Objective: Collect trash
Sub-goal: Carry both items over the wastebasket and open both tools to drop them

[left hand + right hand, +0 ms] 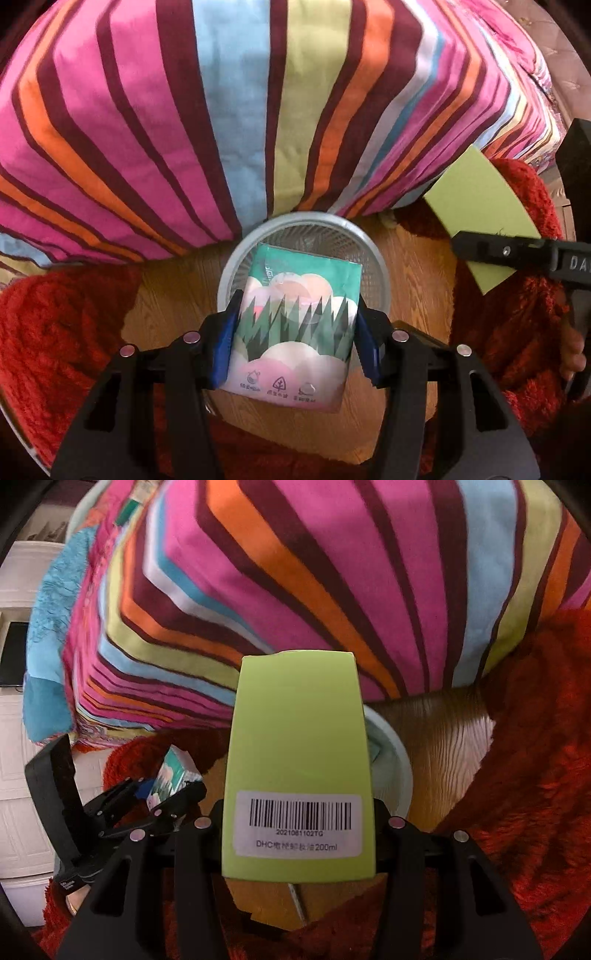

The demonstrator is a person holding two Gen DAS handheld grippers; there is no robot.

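Note:
My left gripper [297, 306] is shut on a tissue pack [295, 332] printed with green trees and pink clouds. It hangs right over a round grey mesh waste bin [229, 273] on the floor. My right gripper [299, 812] is shut on a lime-green carton [299, 738] with a barcode label, and the bin's pale rim [400, 764] shows just behind it. In the left wrist view the green carton [476, 199] and the right gripper [480, 251] are up at the right, beside the bin. The right wrist view has the left gripper [166, 794] with the tissue pack [173, 771] at lower left.
A bed with a striped cover [258, 110] overhangs the far side of the bin. A red shaggy rug [55, 332] lies on both sides of a strip of wooden floor [177, 295]. White drawers [22, 794] stand at the far left. A hand [572, 354] holds the right gripper.

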